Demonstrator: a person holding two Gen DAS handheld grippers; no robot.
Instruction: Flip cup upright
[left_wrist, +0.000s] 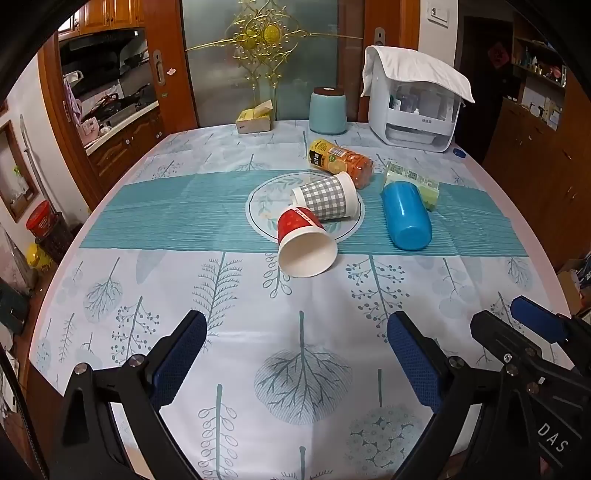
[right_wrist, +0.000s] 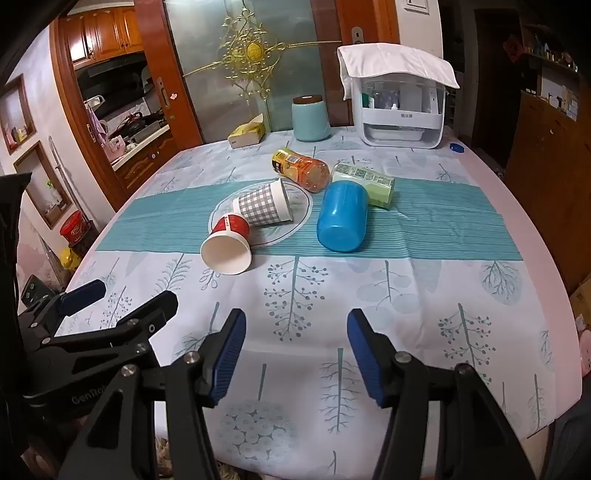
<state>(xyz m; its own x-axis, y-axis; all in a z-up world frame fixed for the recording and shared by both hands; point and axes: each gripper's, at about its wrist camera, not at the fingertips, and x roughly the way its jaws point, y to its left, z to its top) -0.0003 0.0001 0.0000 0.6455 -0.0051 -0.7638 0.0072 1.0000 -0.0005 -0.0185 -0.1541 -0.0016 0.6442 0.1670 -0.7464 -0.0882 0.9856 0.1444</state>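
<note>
A red paper cup (left_wrist: 304, 242) (right_wrist: 229, 244) lies on its side mid-table, white mouth toward me. A grey checked paper cup (left_wrist: 327, 197) (right_wrist: 264, 205) lies on its side just behind it, touching it. A blue plastic cup (left_wrist: 406, 216) (right_wrist: 341, 218) lies on its side to the right. My left gripper (left_wrist: 295, 354) is open and empty over the near tablecloth, well short of the cups. My right gripper (right_wrist: 295, 350) is open and empty too, and also shows at the right edge of the left wrist view (left_wrist: 506, 325).
An orange bottle (left_wrist: 340, 162) and a green carton (left_wrist: 413, 181) lie behind the cups. A teal canister (left_wrist: 328, 110), a tissue box (left_wrist: 255, 118) and a white appliance under a cloth (left_wrist: 413, 107) stand at the far edge. A blue cap (left_wrist: 459, 152) lies far right.
</note>
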